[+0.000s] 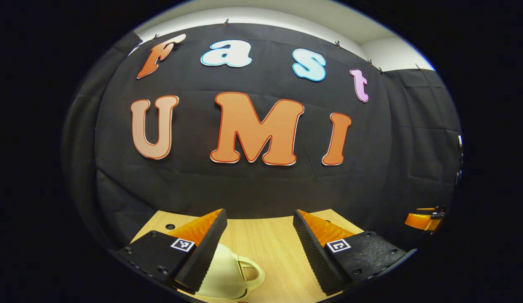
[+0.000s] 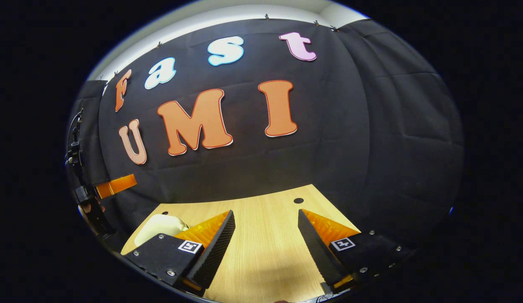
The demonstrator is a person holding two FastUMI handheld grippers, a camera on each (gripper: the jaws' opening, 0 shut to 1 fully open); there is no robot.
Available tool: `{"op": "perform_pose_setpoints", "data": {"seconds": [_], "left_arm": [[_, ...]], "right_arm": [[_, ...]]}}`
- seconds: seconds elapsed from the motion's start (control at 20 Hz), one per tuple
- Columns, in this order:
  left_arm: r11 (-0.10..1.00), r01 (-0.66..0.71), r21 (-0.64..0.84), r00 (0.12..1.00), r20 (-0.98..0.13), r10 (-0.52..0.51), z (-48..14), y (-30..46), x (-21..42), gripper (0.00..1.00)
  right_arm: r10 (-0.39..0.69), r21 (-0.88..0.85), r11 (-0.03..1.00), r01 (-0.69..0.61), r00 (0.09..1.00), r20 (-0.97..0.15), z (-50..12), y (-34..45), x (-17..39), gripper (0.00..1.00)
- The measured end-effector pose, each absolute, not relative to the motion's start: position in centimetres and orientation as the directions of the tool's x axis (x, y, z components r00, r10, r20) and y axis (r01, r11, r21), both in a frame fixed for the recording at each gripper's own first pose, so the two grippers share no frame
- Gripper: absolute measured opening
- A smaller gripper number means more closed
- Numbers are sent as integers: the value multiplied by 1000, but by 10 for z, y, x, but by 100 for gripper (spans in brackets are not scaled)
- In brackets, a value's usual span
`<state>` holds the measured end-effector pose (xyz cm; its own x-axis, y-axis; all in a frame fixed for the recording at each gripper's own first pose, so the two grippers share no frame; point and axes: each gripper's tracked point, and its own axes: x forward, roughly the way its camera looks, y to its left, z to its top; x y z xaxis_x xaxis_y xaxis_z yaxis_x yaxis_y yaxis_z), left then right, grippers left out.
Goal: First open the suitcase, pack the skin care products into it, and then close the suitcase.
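A small cream suitcase with a loop handle lies on the wooden table, low in the left gripper view, partly hidden behind my left gripper's left finger. My left gripper hovers above the table, open, with nothing between its fingers. In the right gripper view the cream suitcase sits at the table's left end, beyond my right gripper's left finger. My right gripper is open over bare table. I cannot tell whether the suitcase lid is open or closed.
The black cloth wall stands right behind the table's far edge. A cable hole is cut near that edge. The right gripper shows at the far right of the left gripper view, and the left gripper at the far left of the right gripper view.
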<state>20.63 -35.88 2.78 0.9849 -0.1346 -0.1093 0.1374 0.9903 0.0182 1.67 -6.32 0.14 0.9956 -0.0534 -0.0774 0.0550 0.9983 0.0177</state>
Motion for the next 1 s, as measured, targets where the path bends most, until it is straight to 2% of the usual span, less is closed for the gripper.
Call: {"op": "perform_pose_setpoints", "data": {"seconds": [0.05,0.15,0.2,0.3,0.35,0.5,1.0], "left_arm": [[990,137,13,986,-102,-135,30,-360,205,98],[991,135,0,987,-91,-135,34,-362,203,98],[991,133,-5,987,-86,-133,37,-363,203,98],[992,122,1,989,-81,-122,40,-363,201,98],[993,116,9,990,-76,-115,41,-362,200,100],[995,95,35,993,-78,-92,41,-360,196,98],[1000,10,15,996,-93,-8,27,-347,188,98]], "right_arm": [[-50,19,998,52,996,-75,2,-63,17,96],[-46,17,999,47,996,-72,3,-64,14,95],[-43,14,999,45,996,-72,2,-64,14,100],[-36,9,999,37,997,-63,5,-64,14,95],[-32,4,999,32,998,-53,7,-64,17,96],[-13,-14,1000,12,999,-35,11,-65,30,95],[84,-56,995,-88,994,-71,9,-51,63,96]]}}
